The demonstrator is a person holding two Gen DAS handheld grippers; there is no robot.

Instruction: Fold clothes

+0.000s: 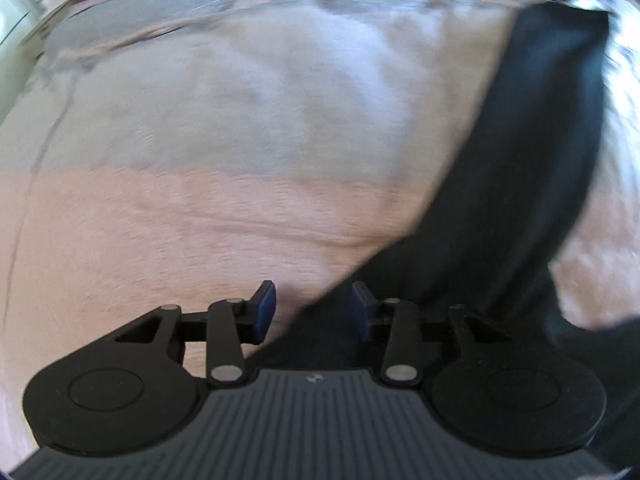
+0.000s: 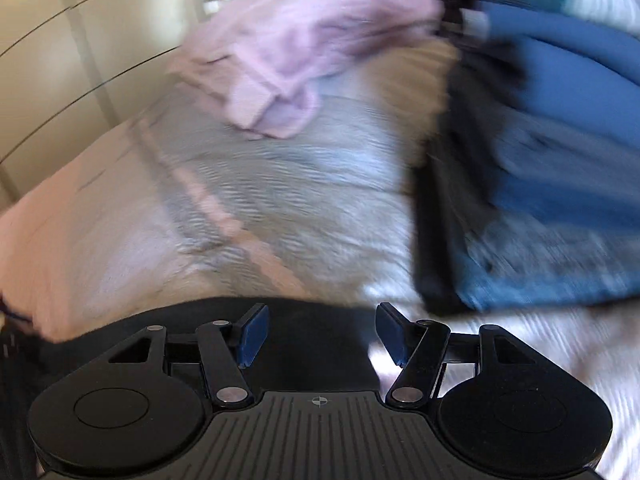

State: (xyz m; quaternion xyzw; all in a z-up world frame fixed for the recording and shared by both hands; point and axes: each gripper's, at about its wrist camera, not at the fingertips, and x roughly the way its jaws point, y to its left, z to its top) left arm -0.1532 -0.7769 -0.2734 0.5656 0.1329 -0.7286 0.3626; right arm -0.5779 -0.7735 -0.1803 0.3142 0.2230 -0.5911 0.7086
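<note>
Hovering open and empty, the left tool and right tool risked bunching the dark cloth garment on the bed.

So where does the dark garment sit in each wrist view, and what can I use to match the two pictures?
Left wrist: the dark garment runs as a band from the upper right down to the left gripper, reaching between its open fingers.
Right wrist: it lies low at the bottom centre, right at the right gripper, whose fingers are open.
Shared landmark: the pink and grey bedcover.
</note>
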